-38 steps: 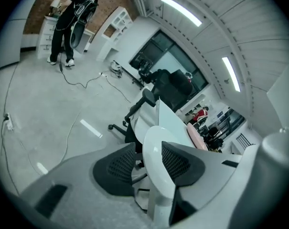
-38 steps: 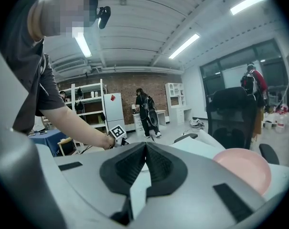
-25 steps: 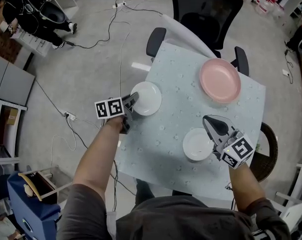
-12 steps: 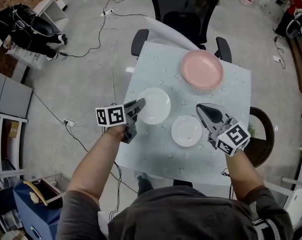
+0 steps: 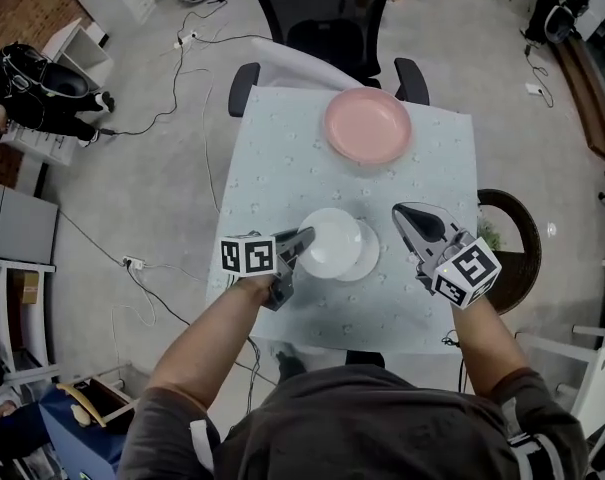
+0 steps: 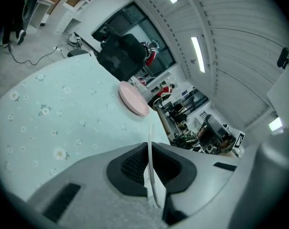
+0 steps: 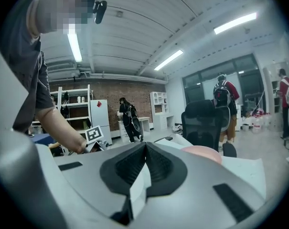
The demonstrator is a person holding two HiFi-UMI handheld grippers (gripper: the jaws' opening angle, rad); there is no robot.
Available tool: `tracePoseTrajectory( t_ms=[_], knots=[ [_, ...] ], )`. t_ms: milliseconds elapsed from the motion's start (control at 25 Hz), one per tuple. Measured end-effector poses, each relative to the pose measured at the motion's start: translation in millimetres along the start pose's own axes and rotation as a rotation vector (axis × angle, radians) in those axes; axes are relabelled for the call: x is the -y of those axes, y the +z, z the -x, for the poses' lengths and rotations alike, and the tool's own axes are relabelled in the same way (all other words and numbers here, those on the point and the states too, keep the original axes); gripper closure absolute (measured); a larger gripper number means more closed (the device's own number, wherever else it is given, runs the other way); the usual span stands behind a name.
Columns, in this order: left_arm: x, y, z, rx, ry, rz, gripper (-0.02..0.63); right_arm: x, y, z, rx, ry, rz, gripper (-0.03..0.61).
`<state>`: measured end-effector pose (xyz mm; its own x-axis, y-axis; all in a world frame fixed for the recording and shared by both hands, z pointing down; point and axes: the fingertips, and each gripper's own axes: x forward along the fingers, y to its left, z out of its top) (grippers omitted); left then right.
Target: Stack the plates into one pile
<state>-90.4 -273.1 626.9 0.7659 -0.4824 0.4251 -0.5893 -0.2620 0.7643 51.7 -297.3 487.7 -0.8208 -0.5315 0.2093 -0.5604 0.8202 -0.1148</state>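
Observation:
My left gripper [image 5: 304, 236] is shut on the near rim of a white plate [image 5: 332, 240]. That plate lies over a second white plate [image 5: 371, 259], whose right crescent shows; I cannot tell whether they touch. In the left gripper view the held plate [image 6: 152, 178] stands edge-on between the closed pads of the left gripper [image 6: 149, 156]. A pink plate [image 5: 368, 125] sits at the table's far side. My right gripper [image 5: 400, 211] hovers just right of the white plates, jaws together; a white sliver low between its pads in the right gripper view [image 7: 145, 161] is unidentifiable.
The table [image 5: 272, 168] has a pale flowered cloth. A black office chair [image 5: 327, 8] stands at its far edge, and a dark round stool [image 5: 510, 230] at its right. Cables [image 5: 197, 78] run over the floor on the left. People stand far off.
My left gripper has carried its white plate from the table's left side rightwards, over the other white plate. The right gripper has kept beside that plate.

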Motion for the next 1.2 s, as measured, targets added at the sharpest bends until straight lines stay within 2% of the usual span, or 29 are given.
tracePoseTrajectory(
  t_ms=[320,600,800,1000,1200],
  knots=[
    [4,-30,-37,-0.052,0.034,-0.008,0.594,17,-16,31,0.005,-0.038,-0.032,0.584],
    [-4,-38,-50,-0.082,0.100,-0.050,0.594,30,-26,47,0.004,-0.062,-0.050,0.584],
    [-10,-39,-55,-0.095,0.180,-0.142,0.591,33,-31,53,0.002,-0.069,-0.056,0.584],
    [-10,-37,-62,-0.104,0.250,-0.286,0.554,36,-35,56,0.003,-0.081,-0.071,0.584],
    [-16,-39,-64,-0.108,0.304,-0.345,0.529,37,-38,55,-0.001,-0.079,-0.072,0.584]
  ],
)
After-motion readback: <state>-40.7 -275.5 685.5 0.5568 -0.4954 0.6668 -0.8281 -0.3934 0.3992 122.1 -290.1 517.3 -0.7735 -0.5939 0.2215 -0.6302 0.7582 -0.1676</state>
